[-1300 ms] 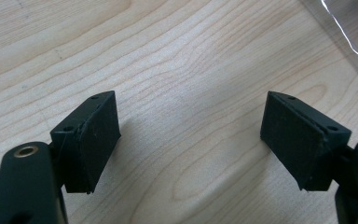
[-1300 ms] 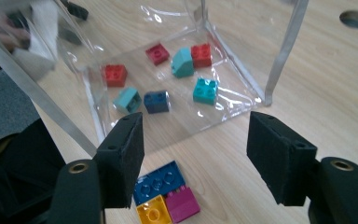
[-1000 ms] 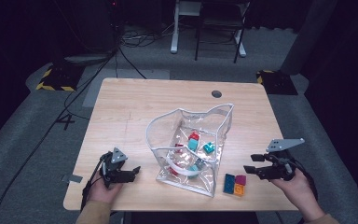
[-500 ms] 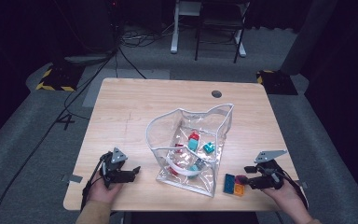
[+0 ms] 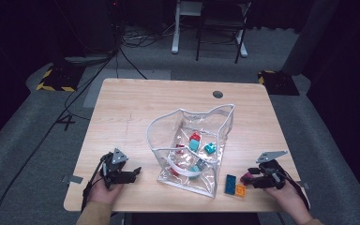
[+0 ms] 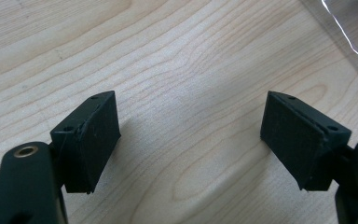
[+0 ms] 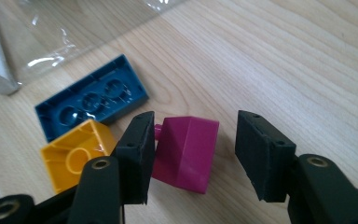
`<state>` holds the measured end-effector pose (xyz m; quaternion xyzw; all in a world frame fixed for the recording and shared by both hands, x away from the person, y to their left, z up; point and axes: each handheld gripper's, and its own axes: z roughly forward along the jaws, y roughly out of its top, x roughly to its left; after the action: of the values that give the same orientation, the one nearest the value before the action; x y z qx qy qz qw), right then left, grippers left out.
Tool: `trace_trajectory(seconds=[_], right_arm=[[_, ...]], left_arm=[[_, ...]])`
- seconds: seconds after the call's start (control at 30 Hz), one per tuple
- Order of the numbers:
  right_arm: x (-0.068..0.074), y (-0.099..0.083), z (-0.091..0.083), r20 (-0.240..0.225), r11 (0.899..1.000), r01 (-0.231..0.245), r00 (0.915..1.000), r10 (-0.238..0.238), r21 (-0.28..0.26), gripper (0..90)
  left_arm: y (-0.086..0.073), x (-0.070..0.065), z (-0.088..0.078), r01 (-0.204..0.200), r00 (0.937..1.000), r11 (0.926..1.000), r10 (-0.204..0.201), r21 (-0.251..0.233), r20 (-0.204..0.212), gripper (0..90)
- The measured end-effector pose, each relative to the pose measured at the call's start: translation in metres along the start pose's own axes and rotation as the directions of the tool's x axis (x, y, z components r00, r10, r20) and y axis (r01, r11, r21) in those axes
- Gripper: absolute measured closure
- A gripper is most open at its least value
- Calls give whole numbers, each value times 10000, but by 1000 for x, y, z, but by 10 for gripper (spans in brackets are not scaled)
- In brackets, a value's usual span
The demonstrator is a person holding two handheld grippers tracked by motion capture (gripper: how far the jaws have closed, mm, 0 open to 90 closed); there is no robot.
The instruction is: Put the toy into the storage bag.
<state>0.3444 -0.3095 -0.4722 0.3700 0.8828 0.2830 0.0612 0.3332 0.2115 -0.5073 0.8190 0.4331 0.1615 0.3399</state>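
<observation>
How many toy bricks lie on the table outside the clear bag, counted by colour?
Blue brick: 1
Yellow brick: 1
Magenta brick: 1, between the jaws of the right gripper
Total: 3 bricks outside the clear bag

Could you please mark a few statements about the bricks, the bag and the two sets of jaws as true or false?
1. A magenta brick lies between the right gripper jaws. True.
2. The blue brick is inside the clear bag. False: it lies on the table beside the bag.
3. The left gripper holds a brick. False: its jaws stand open over bare wood.
4. A yellow brick lies next to the blue one. True.
</observation>
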Motion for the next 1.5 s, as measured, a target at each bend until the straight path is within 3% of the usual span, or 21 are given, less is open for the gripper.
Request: trace_trajectory(seconds=[0.17,0.43,0.6,0.87,1.13,1.5], right_arm=[[0,-5,1,159,10000,-83,9998,84,-55,464],[11,-5,2,342,9993,365,9988,-363,-67,438],[9,-6,5,632,9994,330,9974,-332,28,543],[8,-5,4,951,9996,267,9951,-277,111,566],[4,7,-16,557,9992,-28,9984,49,-387,566],[7,33,-46,276,9972,275,9993,-256,-695,566]], left_arm=[[0,0,0,-2,10000,10000,2,2,-1,200],[0,0,0,-3,10000,10000,3,3,1,200],[0,0,0,-1,10000,10000,1,2,-1,200],[0,0,0,-4,10000,10000,4,3,-1,200],[0,0,0,-1,10000,10000,1,2,0,200],[0,0,0,-3,10000,10000,3,2,-2,200]])
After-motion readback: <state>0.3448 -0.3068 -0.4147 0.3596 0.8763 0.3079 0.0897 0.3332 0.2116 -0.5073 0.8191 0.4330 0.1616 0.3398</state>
